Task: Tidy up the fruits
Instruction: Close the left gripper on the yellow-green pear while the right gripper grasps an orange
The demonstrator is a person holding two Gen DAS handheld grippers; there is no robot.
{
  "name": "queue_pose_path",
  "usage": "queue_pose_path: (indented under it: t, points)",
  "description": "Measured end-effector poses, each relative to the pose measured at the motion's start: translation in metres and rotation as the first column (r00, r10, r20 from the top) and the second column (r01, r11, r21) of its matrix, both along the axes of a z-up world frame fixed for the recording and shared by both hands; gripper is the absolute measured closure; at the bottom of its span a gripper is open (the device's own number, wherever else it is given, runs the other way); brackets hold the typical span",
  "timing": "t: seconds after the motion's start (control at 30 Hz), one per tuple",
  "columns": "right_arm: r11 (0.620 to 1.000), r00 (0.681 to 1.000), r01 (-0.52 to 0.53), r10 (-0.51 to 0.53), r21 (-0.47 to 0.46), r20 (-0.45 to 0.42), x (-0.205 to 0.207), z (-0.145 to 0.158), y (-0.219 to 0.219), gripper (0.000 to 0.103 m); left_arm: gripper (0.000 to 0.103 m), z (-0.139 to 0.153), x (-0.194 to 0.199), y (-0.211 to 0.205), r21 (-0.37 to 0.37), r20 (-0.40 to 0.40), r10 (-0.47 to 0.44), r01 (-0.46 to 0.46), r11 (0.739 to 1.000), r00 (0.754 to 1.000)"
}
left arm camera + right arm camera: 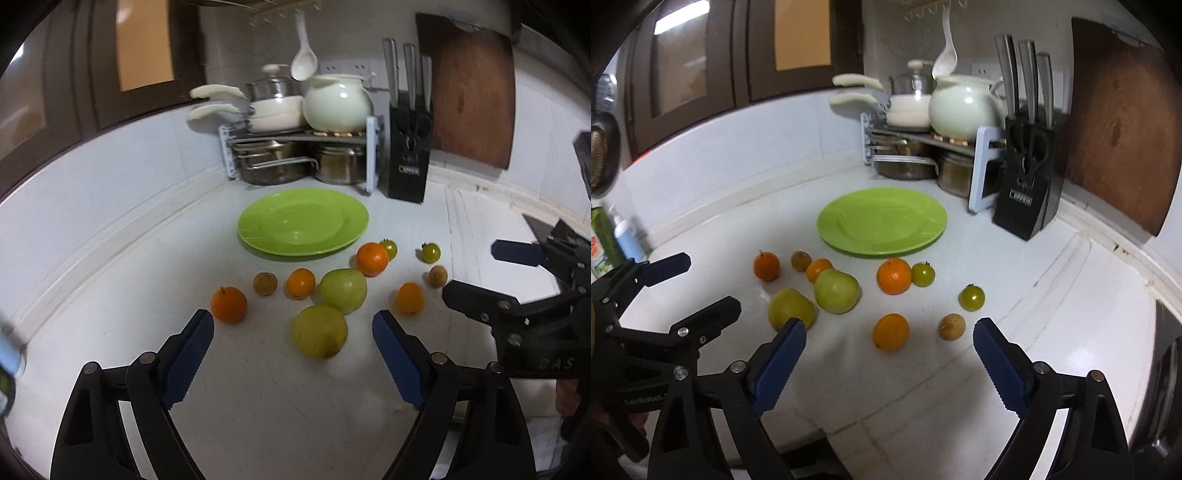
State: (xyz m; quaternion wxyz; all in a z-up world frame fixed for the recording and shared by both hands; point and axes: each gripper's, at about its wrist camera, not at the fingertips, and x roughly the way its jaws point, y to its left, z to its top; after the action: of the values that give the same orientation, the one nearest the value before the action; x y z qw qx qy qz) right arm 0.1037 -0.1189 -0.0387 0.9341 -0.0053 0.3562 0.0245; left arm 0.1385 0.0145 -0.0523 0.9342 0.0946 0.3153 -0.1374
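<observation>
Both pairs of jaws stand spread and grip nothing: the left gripper (293, 326) hovers with the nearer pale green fruit (320, 331) between its blue pads but untouched, while the right gripper (889, 338) frames a small orange (890, 331) and a brownish fruit (952, 326), also untouched. Every fruit lies loose on the white counter (923, 387), just in front of the empty green plate (849, 206). From left to right the spread runs from an orange with a stem (228, 305) through two green fruits and more oranges to two small green tomatoes (431, 252). These round, smooth fruits would likely roll if a pad nudged one off-centre, and the two green fruits, lying almost touching, could be knocked together. With the grippers so close, their fingers might also collide.
</observation>
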Motion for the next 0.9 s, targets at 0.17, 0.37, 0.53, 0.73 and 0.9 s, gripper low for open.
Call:
queue_pose_path:
  t: [0.17,0.37,0.53,0.73,0.9]
  points:
    - [0.999,0.997,0.040,-0.038,0.024,-0.070,0.018,-0.016,0.001,0.023,0.023,-0.016,0.018,-0.004,-0.029,-0.071,-0.070,0.068,0.997,0.995]
    - [0.998,0.991,0.027,-0.019,0.061,-0.136,0.032,-0.035,-0.006,0.031,0.028,-0.034,0.033,-0.011,-0.050,-0.139,-0.065,0.059,0.997,0.988]
    - [0.995,0.982,-0.034,0.052,0.099,-0.182,0.044,-0.050,-0.011,0.039,0.034,-0.044,0.039,-0.018,-0.056,-0.182,-0.027,0.017,0.998,0.983]
    - [0.990,0.976,-0.074,0.096,0.116,-0.198,0.055,-0.056,-0.016,0.041,0.040,-0.053,0.045,-0.019,-0.039,-0.212,0.004,-0.012,0.999,0.977]
    - [0.987,0.966,-0.091,0.120,0.134,-0.227,0.062,-0.064,-0.017,0.049,0.048,-0.058,0.049,-0.021,-0.041,-0.232,0.024,-0.034,0.999,0.972]
